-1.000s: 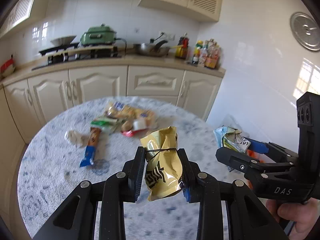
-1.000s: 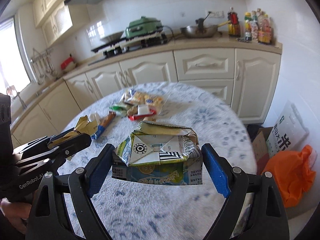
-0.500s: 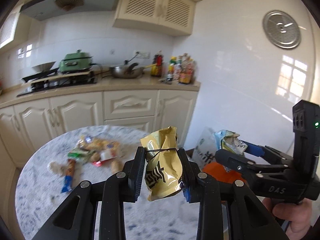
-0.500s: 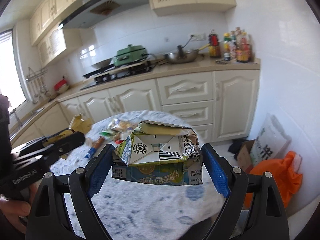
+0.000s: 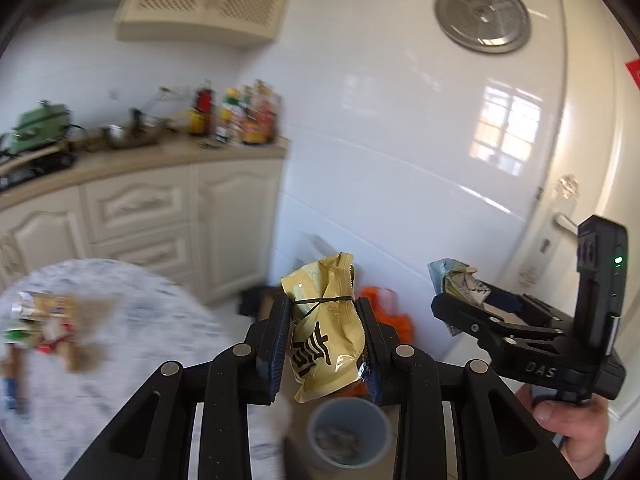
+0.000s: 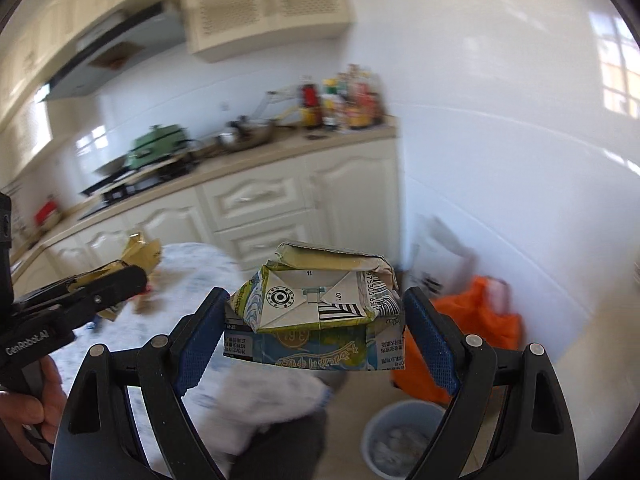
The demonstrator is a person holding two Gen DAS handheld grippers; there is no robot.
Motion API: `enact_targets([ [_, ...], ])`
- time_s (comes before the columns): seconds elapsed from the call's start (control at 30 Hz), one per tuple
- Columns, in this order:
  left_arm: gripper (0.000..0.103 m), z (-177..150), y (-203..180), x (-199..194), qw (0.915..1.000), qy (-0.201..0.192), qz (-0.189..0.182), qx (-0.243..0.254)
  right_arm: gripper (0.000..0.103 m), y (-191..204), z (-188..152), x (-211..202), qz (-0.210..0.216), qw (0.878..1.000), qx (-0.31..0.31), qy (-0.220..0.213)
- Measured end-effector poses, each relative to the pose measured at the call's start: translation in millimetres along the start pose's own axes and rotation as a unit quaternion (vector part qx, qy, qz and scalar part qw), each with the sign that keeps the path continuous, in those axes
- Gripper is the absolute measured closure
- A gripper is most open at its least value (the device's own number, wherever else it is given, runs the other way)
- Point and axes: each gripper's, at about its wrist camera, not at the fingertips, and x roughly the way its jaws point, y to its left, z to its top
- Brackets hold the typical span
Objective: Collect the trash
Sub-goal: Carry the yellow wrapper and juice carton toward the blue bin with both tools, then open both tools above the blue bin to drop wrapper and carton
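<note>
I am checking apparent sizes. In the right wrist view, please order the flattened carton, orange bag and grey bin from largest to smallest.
1. Flattened carton, though nearness to the camera enlarges it.
2. Orange bag.
3. Grey bin, partly hidden.

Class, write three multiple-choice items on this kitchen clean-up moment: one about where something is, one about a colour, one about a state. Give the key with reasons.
1. Where is the grey bin?
A. On the counter
B. On the floor, below the grippers
C. On the round table

2. What colour is the snack wrapper in the left gripper?
A. Yellow
B. Blue
C. Red

3. What is the state of the right gripper?
A. Open and empty
B. Shut on the flattened carton
C. Resting on the table

Key: 1 B, the bin stands on the floor low in both views. 2 A, the wrapper between the left fingers is yellow with dark print. 3 B, the carton is clamped between both blue pads, in the air.
</note>
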Motion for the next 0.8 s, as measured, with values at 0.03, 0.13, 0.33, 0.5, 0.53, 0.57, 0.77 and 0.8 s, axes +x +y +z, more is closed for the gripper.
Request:
enact_targets([
  [0.03, 0.075, 0.5, -5.7, 10.1, 0.9999, 0.007, -0.008, 0.003, 0.014, -15.7, -4.0, -0.9, -0.012, 1.000, 0.011, 0.004],
  [0.13, 0.074, 0.3, -22.2, 50.1, 0.9986, 0.042, -0.032, 0.010, 0.014, -58.6, -17.8, 2.8, -0.041, 0.998, 0.045, 0.022],
  [0.33, 0.074, -11.8, -47.5, 136.0, 0.9899, 0.127, -0.059, 0.017, 0.014, -123.6, -66.2, 34.2, -0.070, 0.989, 0.105, 0.079],
  [0.5, 0.074, -27.1, -57.1, 212.4, 0.9783, 0.196, -0.064, 0.024, 0.014, -162.8, -106.7, 64.5, -0.078, 0.978, 0.152, 0.122],
  [0.53, 0.074, -30.0, -59.6, 224.3, 0.9759, 0.207, -0.065, 0.025, 0.014, -168.2, -113.2, 70.5, -0.079, 0.975, 0.161, 0.128],
  [0.57, 0.074, -34.3, -59.5, 240.0, 0.9730, 0.221, -0.063, 0.025, 0.014, -173.1, -119.0, 75.8, -0.079, 0.973, 0.168, 0.134],
  [0.77, 0.074, -44.1, -68.9, 316.2, 0.9554, 0.285, -0.076, -0.003, 0.014, -199.1, -150.3, 102.6, -0.074, 0.962, 0.204, 0.165],
  [0.8, 0.074, -46.8, -68.2, 327.8, 0.9525, 0.295, -0.077, -0.009, 0.014, -202.8, -153.7, 106.4, -0.072, 0.960, 0.212, 0.168],
])
